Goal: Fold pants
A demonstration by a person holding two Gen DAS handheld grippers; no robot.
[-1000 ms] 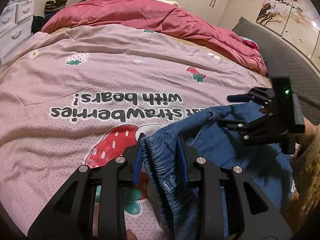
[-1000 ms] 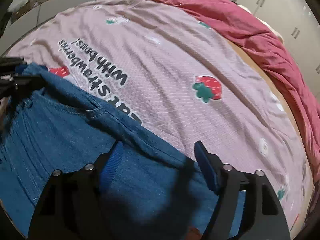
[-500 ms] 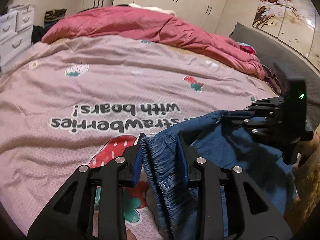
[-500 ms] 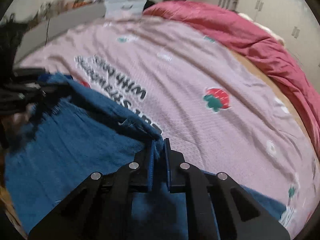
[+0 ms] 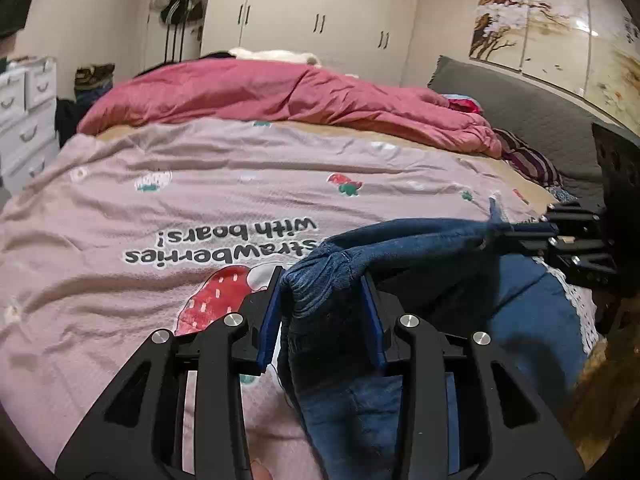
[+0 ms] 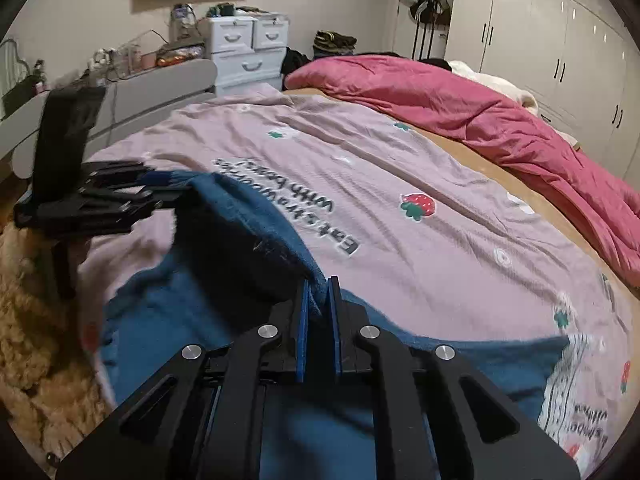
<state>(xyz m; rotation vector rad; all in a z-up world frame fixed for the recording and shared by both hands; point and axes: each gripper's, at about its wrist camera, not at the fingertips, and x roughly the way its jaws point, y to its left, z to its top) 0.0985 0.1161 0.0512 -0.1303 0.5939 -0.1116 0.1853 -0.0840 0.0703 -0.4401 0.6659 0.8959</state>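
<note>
Blue denim pants (image 5: 528, 320) hang over the near edge of the bed, their waist edge pulled taut between both grippers. My left gripper (image 5: 320, 276) has the bunched waistband between its blue pads; its jaws are opening slightly while the cloth still fills the gap. My right gripper (image 6: 319, 284) is shut on a thin fold of the pants (image 6: 248, 216) edge. Each gripper shows in the other's view: the right gripper (image 5: 500, 228) at the far right, the left gripper (image 6: 160, 184) at the left. Below the raised edge the rest of the pants drapes down.
A pink strawberry-print bedspread (image 5: 200, 184) covers the bed. A crumpled red duvet (image 5: 280, 92) lies along its far side. A grey headboard (image 5: 520, 120), white drawers (image 6: 244, 52) and wardrobes (image 6: 560, 48) ring the bed. A fuzzy tan sleeve (image 6: 36, 320) is at the lower left.
The right gripper shut on the pants' edge, then rose with it. Both grippers lifted, so the waist edge now stretches between them above the bedspread.
</note>
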